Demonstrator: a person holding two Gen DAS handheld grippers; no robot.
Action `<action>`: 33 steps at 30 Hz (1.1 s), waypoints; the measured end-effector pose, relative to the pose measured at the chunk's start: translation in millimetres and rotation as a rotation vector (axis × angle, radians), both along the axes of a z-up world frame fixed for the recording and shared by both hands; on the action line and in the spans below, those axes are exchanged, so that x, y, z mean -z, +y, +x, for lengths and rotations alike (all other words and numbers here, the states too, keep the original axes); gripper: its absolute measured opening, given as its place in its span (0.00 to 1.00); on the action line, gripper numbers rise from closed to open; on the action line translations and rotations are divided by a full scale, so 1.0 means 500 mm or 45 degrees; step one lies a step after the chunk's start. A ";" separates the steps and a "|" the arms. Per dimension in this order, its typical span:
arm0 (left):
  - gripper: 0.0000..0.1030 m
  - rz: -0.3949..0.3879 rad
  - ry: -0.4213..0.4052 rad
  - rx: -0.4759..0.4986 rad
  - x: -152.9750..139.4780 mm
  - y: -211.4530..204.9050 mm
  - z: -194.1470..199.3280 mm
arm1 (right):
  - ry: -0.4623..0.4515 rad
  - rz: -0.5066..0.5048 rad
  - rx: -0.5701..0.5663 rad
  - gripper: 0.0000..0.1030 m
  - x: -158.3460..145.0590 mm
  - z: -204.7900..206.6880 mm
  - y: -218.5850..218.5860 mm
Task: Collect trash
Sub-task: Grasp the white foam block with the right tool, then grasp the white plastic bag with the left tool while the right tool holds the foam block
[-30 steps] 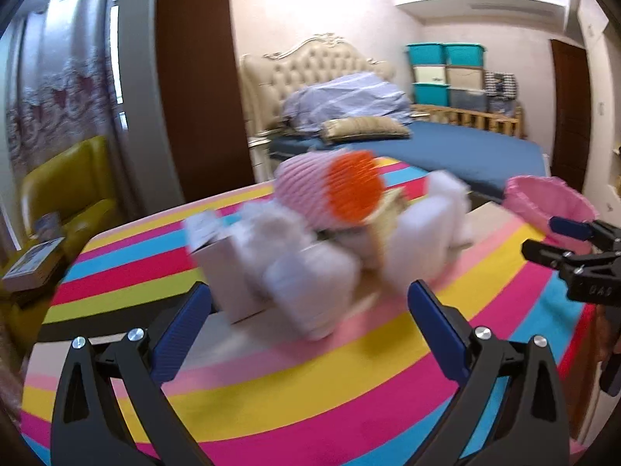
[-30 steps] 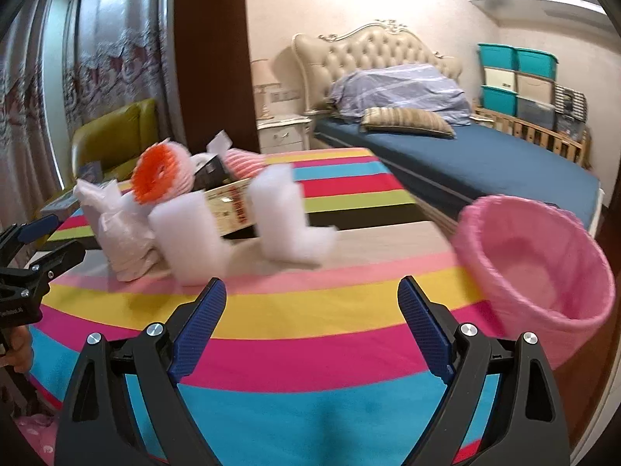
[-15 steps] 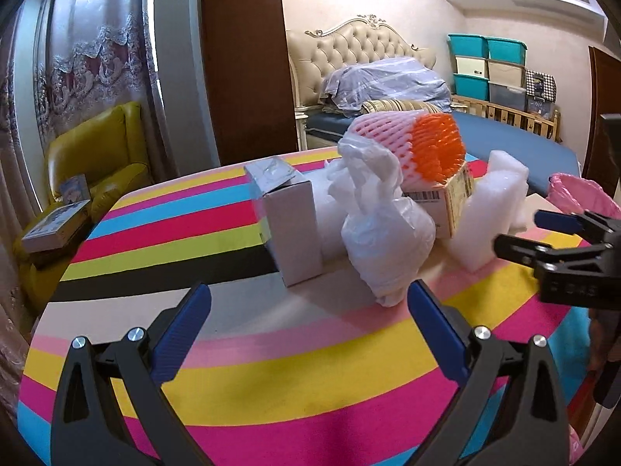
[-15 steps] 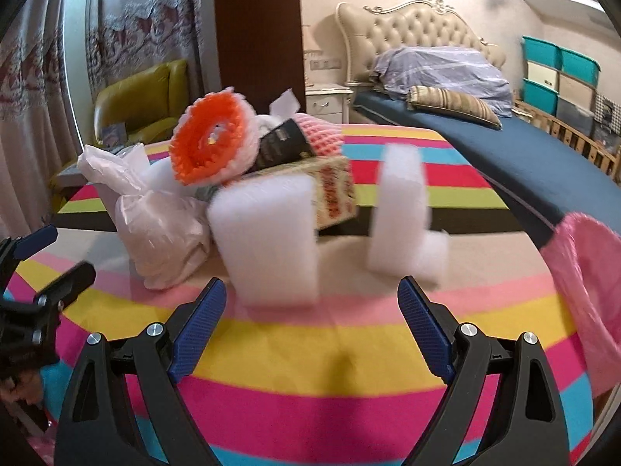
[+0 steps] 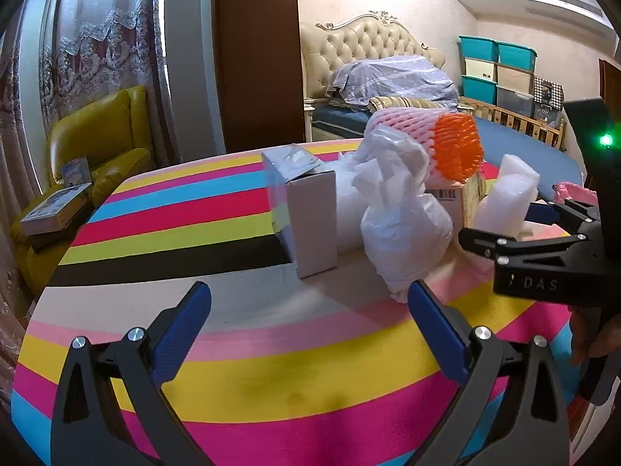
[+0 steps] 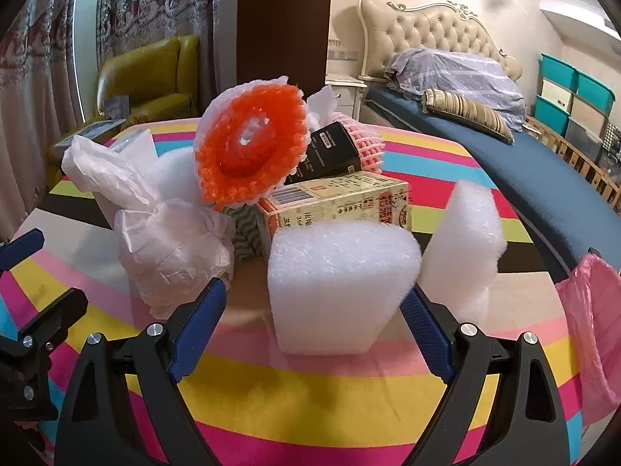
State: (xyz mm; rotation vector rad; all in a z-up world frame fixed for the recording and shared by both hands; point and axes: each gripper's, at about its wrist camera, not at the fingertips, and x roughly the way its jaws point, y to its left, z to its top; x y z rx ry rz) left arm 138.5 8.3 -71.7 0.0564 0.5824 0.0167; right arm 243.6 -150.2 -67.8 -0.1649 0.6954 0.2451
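Note:
A heap of trash sits on the striped table (image 5: 271, 369): a white foam block (image 6: 341, 279), a second foam piece (image 6: 465, 240), a crumpled white plastic bag (image 6: 170, 248) (image 5: 403, 233), an orange-and-pink foam fruit net (image 6: 248, 151) (image 5: 458, 147), a yellow carton (image 6: 337, 202), a black box (image 6: 330, 151) and a white cardboard box (image 5: 310, 213). My right gripper (image 6: 314, 291) straddles the foam block with its jaws closing; a gap remains on the left side. My left gripper (image 5: 308, 291) stands open and holds nothing, just short of the bag.
A pink-lined bin (image 6: 594, 330) hangs at the table's right edge. Behind the table are a blue bed (image 6: 543, 163), a yellow armchair (image 5: 97, 143) and stacked storage boxes (image 5: 496, 70). My right gripper (image 5: 500, 225) shows at the right of the left wrist view.
My right gripper has moved left and in toward the heap, the foam block has come between its fingers, and the jaws have narrowed. The left gripper has edged nearer the bag.

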 end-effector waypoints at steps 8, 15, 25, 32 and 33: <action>0.95 -0.074 0.029 0.049 -0.017 -0.009 0.022 | -0.094 0.084 0.025 0.48 -0.024 -0.038 -0.045; 0.93 -0.120 0.061 0.102 -0.017 -0.061 0.076 | -0.152 0.120 0.039 0.48 -0.041 -0.090 -0.091; 0.52 -0.114 0.218 0.135 0.014 -0.111 0.172 | -0.142 0.109 0.042 0.48 -0.039 -0.140 -0.127; 0.33 -0.124 0.188 0.179 0.013 -0.112 0.158 | -0.155 0.052 0.050 0.48 -0.037 -0.154 -0.119; 0.33 -0.120 0.184 0.184 0.013 -0.113 0.154 | -0.158 0.047 0.054 0.48 -0.036 -0.155 -0.119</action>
